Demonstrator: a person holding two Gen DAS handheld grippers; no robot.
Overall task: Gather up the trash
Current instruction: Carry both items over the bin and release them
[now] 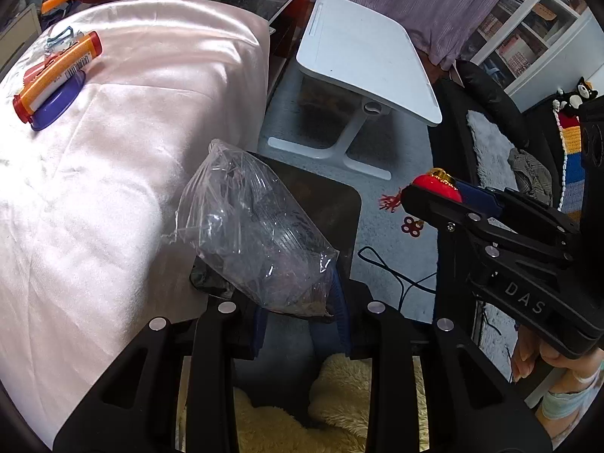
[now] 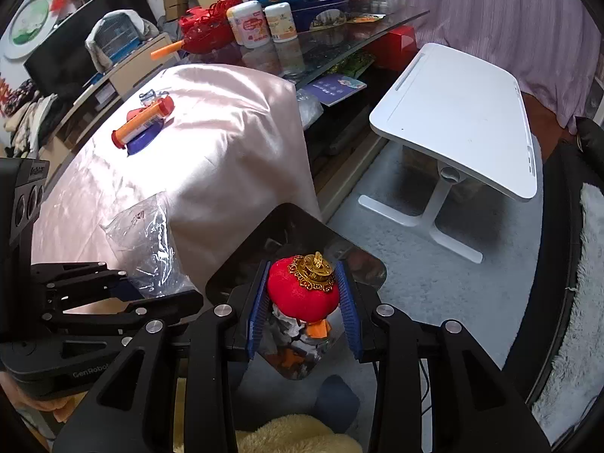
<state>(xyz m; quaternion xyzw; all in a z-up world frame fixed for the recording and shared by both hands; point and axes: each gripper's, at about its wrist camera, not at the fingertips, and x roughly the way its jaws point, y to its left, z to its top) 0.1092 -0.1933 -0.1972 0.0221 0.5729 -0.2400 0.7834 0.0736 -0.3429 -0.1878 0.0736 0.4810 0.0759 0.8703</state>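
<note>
Left gripper pinches clear plastic bag, ready for binning | right gripper clamps red lantern ornament over trash bin below, likely dropping it

Grey carpet, white lap desk, purple curtain bkgd.

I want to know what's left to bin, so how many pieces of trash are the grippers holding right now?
2. The left gripper pinches a clear plastic bag by the pink cloth. The right gripper clamps a red ornament over the dark bin. More may lie hidden.
</note>
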